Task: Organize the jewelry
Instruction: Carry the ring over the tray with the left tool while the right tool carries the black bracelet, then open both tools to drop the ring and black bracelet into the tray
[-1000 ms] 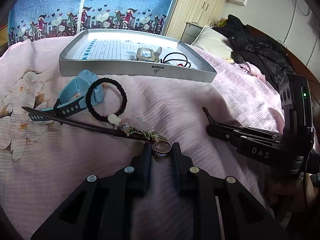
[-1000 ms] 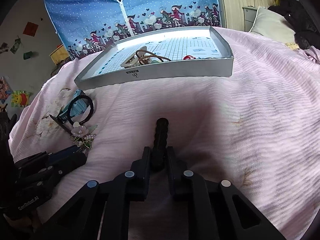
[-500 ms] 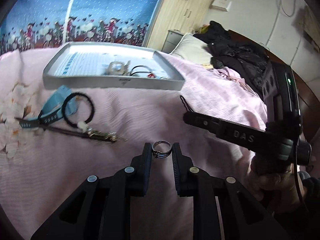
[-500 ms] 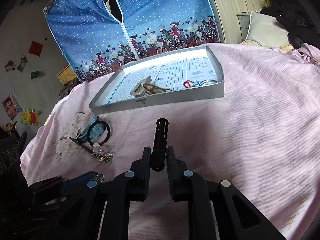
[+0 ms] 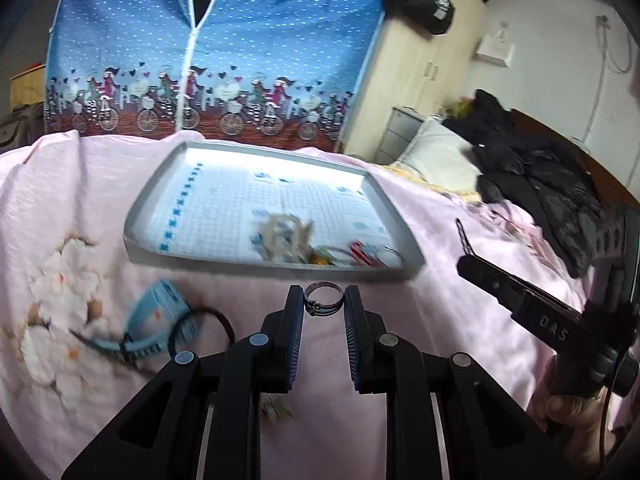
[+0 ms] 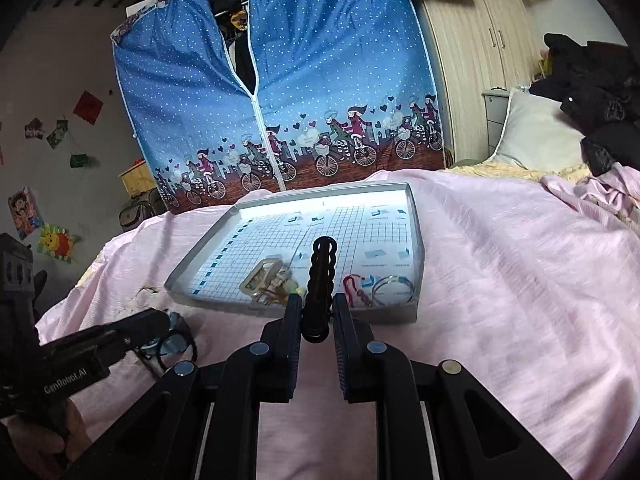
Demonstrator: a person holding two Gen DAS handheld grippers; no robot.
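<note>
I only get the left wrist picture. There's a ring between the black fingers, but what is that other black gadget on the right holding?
Observer: The right gripper is shut on a black hair tie, squeezed flat and pointing toward the tray.
Visitor: The things in the tray are a blur to me. What are they?
Observer: The right wrist view shows them sharp: a pale buckle-like clip, a red cord bracelet and a thin wire bangle.
Visitor: What's left of the blue wardrobe?
Observer: Small pictures stuck on the wall.
</note>
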